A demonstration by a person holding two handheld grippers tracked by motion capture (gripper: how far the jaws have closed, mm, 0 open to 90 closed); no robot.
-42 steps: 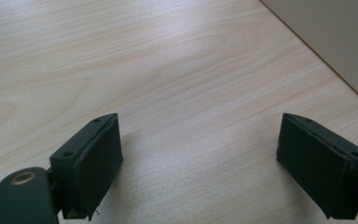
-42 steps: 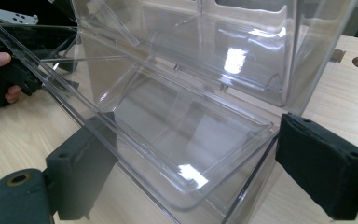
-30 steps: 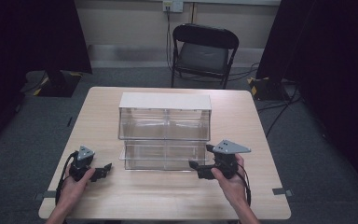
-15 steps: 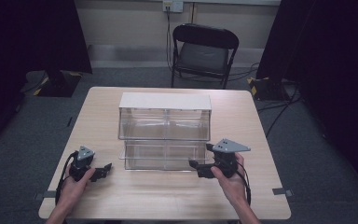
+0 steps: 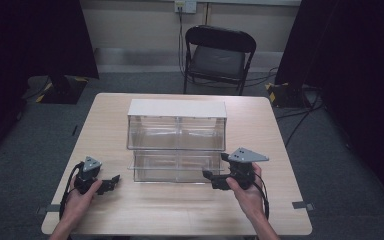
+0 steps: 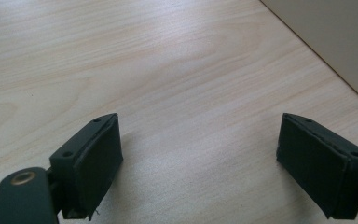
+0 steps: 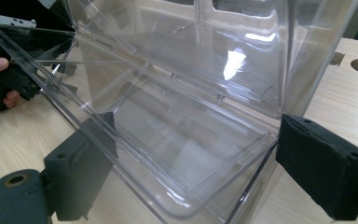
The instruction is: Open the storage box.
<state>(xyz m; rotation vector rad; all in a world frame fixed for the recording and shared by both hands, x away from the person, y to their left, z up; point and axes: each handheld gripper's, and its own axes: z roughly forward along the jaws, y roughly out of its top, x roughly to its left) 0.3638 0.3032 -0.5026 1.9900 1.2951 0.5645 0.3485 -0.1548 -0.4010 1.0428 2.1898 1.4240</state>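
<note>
R gripper (image 7: 186,154), jaws apart, lines up on the clear box (image 5: 176,142) mid-table, prob. its front flap; L gripper (image 6: 200,154) open, idle; next: close in squarely.

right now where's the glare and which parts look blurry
Right gripper view: bright glare patches on the clear plastic bin, near jaw pads soft. Left gripper view: sharp wood grain on the table, soft shadows under the jaws. High view: dim, slightly soft.
</note>
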